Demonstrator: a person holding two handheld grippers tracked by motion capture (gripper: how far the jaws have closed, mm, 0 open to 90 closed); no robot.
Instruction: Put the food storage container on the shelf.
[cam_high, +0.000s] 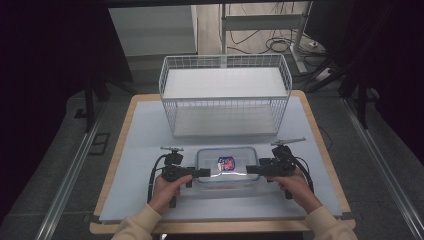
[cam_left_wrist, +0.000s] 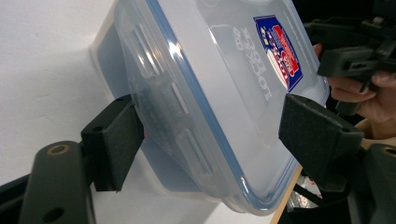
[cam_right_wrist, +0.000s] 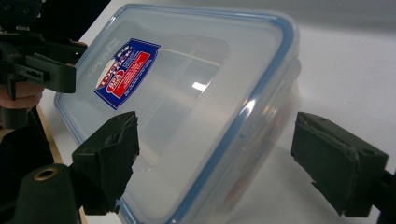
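A clear plastic container (cam_high: 227, 165) with a blue-rimmed lid and a red and blue label lies on the white mat near the front of the table. My left gripper (cam_high: 205, 173) points at its left end and my right gripper (cam_high: 248, 170) at its right end. In the left gripper view the container (cam_left_wrist: 210, 93) fills the gap of the open left gripper (cam_left_wrist: 215, 135); one pad sits close against the side latch. In the right gripper view the container (cam_right_wrist: 187, 93) lies between the open jaws of the right gripper (cam_right_wrist: 224, 154), with a gap at one pad.
A white wire basket (cam_high: 225, 112) stands behind the container at the back of the table. The white mat (cam_high: 140, 150) covers the wooden tabletop; its front edge is just behind my hands. Table legs and cables lie on the floor beyond.
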